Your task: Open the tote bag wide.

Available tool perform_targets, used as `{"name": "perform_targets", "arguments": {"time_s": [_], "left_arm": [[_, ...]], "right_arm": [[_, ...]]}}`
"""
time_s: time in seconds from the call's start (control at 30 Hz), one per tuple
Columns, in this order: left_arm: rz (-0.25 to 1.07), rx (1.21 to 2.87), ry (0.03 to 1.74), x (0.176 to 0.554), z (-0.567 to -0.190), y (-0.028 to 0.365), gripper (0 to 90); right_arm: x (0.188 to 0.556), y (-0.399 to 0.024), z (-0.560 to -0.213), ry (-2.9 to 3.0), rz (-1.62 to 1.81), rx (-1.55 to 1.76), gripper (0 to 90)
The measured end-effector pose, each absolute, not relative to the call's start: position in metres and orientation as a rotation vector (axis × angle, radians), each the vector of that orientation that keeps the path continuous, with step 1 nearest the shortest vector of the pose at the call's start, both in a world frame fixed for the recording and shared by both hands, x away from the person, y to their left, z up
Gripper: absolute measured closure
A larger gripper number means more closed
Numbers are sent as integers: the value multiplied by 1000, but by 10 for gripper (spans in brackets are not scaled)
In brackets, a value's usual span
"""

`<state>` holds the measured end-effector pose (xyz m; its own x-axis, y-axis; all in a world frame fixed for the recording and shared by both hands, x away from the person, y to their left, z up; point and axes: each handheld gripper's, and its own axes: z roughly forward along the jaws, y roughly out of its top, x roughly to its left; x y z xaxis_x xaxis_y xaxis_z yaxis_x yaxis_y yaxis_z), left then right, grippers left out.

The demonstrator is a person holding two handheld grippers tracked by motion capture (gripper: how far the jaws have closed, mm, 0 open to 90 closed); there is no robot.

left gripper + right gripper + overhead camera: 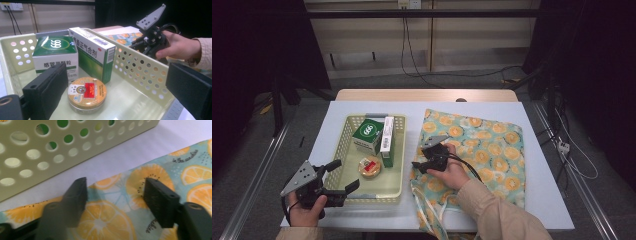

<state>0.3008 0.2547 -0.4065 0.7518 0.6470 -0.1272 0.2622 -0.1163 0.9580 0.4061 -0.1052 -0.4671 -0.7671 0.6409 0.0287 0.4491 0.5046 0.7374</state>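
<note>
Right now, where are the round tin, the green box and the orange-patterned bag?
round tin (pixel 87 93), left gripper view, on its lid.
green box (pixel 54 45), left gripper view, on its top.
orange-patterned bag (pixel 492 145), high view, on its middle.

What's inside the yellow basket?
The basket holds a green 666 box, a tall green-white box and a round tin. Anything behind the boxes is hidden.

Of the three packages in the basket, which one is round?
The flat gold tin with the red label; the other two, green box and tall carton, are rectangular.
</note>
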Motion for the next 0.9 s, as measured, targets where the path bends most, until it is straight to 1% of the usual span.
{"name": "perform_targets", "arguments": {"time_s": [0.03, 0.07, 0.17, 0.2, 0.23, 0.27, 0.3, 0.33, 0.5, 0.53, 0.6, 0.67, 0.73, 0.77, 0.9], "left_arm": [[384, 1699, 726, 301, -406, 255, 42], [385, 1698, 727, 301, -406, 255, 42], [384, 1700, 727, 301, -406, 254, 42], [385, 1701, 724, 301, -406, 254, 42], [386, 1702, 723, 301, -406, 254, 42], [388, 1702, 724, 301, -406, 254, 42], [387, 1700, 726, 301, -406, 254, 42], [388, 1700, 726, 301, -406, 254, 42], [393, 1700, 727, 301, -406, 255, 42], [395, 1702, 728, 301, -406, 255, 42], [397, 1698, 730, 300, -406, 255, 42], [403, 1701, 727, 300, -405, 255, 42], [402, 1699, 732, 300, -406, 255, 42], [402, 1699, 732, 300, -406, 255, 42], [403, 1697, 731, 299, -405, 256, 42]], "right_arm": [[406, -105, -467, 2501, 1117, 925, 408], [407, -106, -467, 2500, 1120, 924, 467], [408, -106, -467, 2503, 1121, 911, 543], [408, -106, -467, 2503, 1121, 911, 543], [408, -104, -466, 2505, 1118, 910, 584], [408, -104, -466, 2506, 1116, 901, 605], [408, -104, -466, 2506, 1116, 901, 605], [407, -103, -466, 2508, 1121, 901, 632], [408, -102, -465, 2517, 1116, 902, 674], [409, -101, -464, 2526, 1104, 904, 699], [409, -101, -464, 2530, 1100, 902, 711], [409, -100, -464, 2528, 1100, 901, 746], [409, -100, -465, 2521, 1112, 897, 828], [408, -99, -465, 2517, 1113, 885, 900], [408, -98, -465, 2518, 1111, 884, 900]]}}
